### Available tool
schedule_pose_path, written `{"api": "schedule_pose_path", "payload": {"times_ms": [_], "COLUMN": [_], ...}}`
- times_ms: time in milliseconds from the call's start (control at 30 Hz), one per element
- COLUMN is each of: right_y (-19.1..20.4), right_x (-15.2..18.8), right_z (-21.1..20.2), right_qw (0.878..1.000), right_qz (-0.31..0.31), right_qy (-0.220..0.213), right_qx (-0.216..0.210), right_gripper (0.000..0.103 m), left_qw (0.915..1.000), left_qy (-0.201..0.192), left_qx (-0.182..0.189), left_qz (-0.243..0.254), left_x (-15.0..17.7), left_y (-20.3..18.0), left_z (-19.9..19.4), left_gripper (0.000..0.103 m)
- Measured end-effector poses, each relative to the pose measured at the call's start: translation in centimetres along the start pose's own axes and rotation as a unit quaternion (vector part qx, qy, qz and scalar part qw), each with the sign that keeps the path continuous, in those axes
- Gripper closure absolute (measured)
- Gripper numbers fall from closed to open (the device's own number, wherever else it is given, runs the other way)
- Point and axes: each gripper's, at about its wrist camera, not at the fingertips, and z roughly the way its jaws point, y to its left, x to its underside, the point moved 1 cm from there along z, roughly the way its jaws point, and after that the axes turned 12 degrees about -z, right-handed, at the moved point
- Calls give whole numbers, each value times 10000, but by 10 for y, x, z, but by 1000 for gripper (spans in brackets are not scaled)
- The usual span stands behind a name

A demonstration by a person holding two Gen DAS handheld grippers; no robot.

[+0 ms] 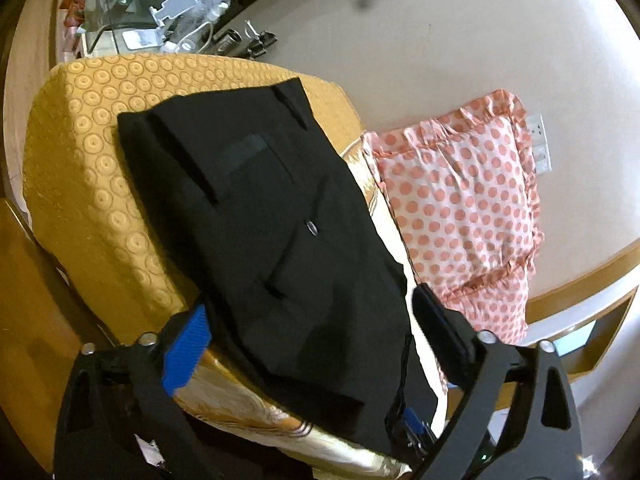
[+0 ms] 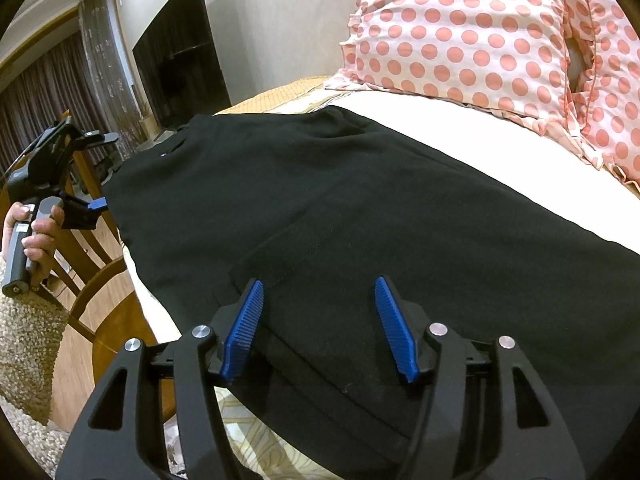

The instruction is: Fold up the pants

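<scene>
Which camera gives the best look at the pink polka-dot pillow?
The left wrist view: it shows the polka-dot pillow nearly whole, frilled edge included, lying beside the black pants. The right wrist view shows it closer and sharper, but the frame cuts off its top and right side.

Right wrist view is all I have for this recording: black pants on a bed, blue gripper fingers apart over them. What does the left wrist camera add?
Observer: The left gripper is open too, its fingers straddling the near end of the black pants.
Reviewer: Which part of the pants faces up there?
Observer: A pocket with a small button and belt loops.
Reviewer: What lies beyond the pants?
Observer: A yellow cover with a ring pattern, then a cluttered table.
</scene>
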Motion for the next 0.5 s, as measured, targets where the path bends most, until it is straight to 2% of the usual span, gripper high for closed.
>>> {"api": "schedule_pose_path", "payload": {"times_ms": [133,233,267,333,367,500], "right_y": [0,0,-1,-4,-7,-20], "right_x": [0,2,2,4,5,11], "right_z": [0,-2,-3,-8,-11,-34], "right_qw": [10000,10000,9999,9996,9994,9973], "right_qz": [-4,28,68,186,233,442], "right_qy": [-20,-67,-105,-208,-261,-590], "right_qx": [13,9,5,-15,-16,27], "right_gripper": [42,42,42,41,41,33], "left_qw": [9989,9983,9980,9960,9948,9923], "left_qy": [-335,-449,-498,-681,-742,-897], "left_qx": [-341,-374,-400,-583,-683,-810], "left_qz": [35,-10,-13,62,118,266], "left_x": [-11,-13,-13,-11,-11,-10], "left_y": [0,0,0,2,1,-1], "left_z": [0,0,0,0,1,0], "left_gripper": [30,31,35,58,77,90]}}
